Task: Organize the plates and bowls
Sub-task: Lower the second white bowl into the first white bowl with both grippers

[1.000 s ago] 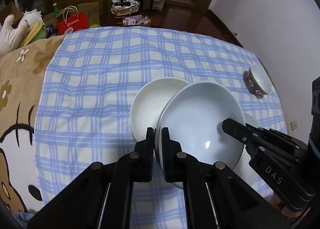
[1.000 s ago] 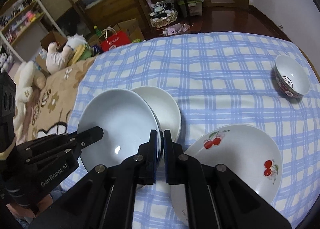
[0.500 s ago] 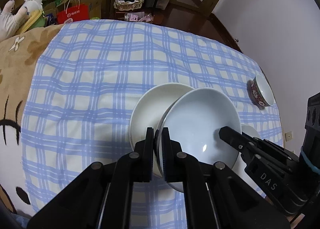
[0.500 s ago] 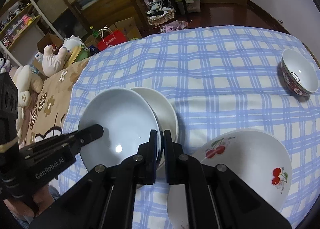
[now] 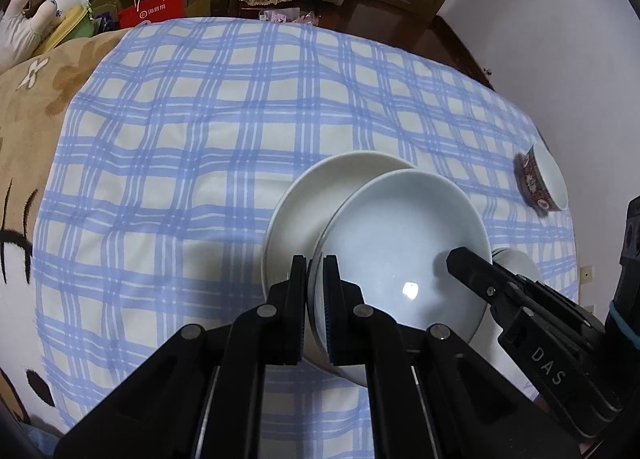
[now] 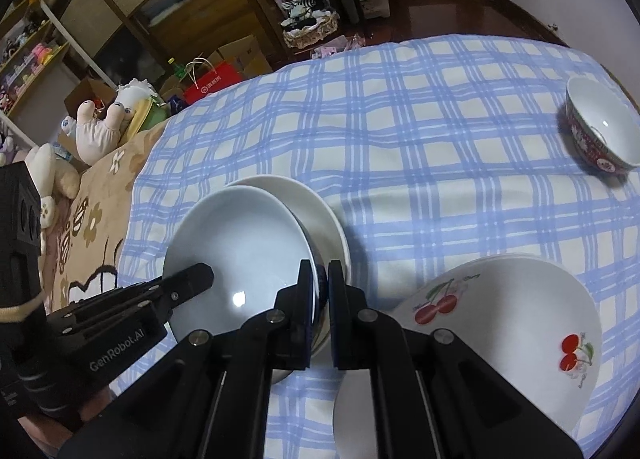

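Observation:
A pale bluish deep plate [image 5: 400, 235] [image 6: 236, 239] hangs tilted just above the blue-checked cloth, held from both sides. My left gripper [image 5: 315, 267] is shut on its near-left rim, and my right gripper [image 6: 320, 273] is shut on the opposite rim. It overlaps a plain white plate [image 5: 320, 195] [image 6: 316, 211] that lies on the cloth beneath and behind it. A cherry-patterned plate [image 6: 500, 319] rests to the right. A small red-patterned bowl [image 6: 600, 135] [image 5: 544, 179] stands near the right edge of the cloth.
The checked cloth [image 5: 200, 119] is bare across its far and left parts. A brown cartoon blanket [image 5: 36, 107] borders it on the left. Beyond the far edge stand a red bag [image 5: 156, 9], plush toys [image 6: 100, 127], boxes and shelves. A white wall [image 5: 560, 39] rises at right.
Both grippers have sunk a little with the bluish plate still between them, bringing it lower over the white plate. Neither grip has changed.

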`<state>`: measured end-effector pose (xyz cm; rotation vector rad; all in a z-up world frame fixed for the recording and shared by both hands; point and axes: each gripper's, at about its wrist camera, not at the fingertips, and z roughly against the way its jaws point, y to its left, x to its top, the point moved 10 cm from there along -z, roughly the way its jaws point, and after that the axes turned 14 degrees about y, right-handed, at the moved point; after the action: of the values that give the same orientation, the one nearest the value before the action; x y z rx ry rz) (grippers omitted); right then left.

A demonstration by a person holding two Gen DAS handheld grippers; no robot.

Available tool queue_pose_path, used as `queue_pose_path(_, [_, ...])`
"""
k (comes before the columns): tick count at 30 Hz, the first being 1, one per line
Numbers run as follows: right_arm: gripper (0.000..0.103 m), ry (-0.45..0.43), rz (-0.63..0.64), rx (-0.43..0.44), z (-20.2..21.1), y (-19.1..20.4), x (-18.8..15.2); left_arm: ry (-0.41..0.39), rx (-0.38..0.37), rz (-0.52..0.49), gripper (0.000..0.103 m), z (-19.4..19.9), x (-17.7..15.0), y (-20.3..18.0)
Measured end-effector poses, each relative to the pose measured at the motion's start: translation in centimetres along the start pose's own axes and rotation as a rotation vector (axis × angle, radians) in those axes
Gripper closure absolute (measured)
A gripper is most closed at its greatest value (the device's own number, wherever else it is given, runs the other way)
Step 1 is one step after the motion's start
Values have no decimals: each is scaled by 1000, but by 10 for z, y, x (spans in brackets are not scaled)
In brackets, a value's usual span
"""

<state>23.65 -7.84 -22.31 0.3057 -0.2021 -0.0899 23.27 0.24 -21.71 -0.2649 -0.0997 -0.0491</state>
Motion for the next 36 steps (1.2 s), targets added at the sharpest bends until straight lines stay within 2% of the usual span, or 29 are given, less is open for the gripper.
queue_pose_path(16, [94, 9, -14, 32, -9, 0, -3, 3, 16, 22, 96, -6, 5, 7])
queue_pose_path(20, [94, 11, -4, 23, -10, 4, -4, 3, 9, 28, 96, -5, 5, 7])
queue_pose_path(36, [94, 21, 13, -17, -9, 4, -1, -7, 58, -9, 92, -6, 4, 4])
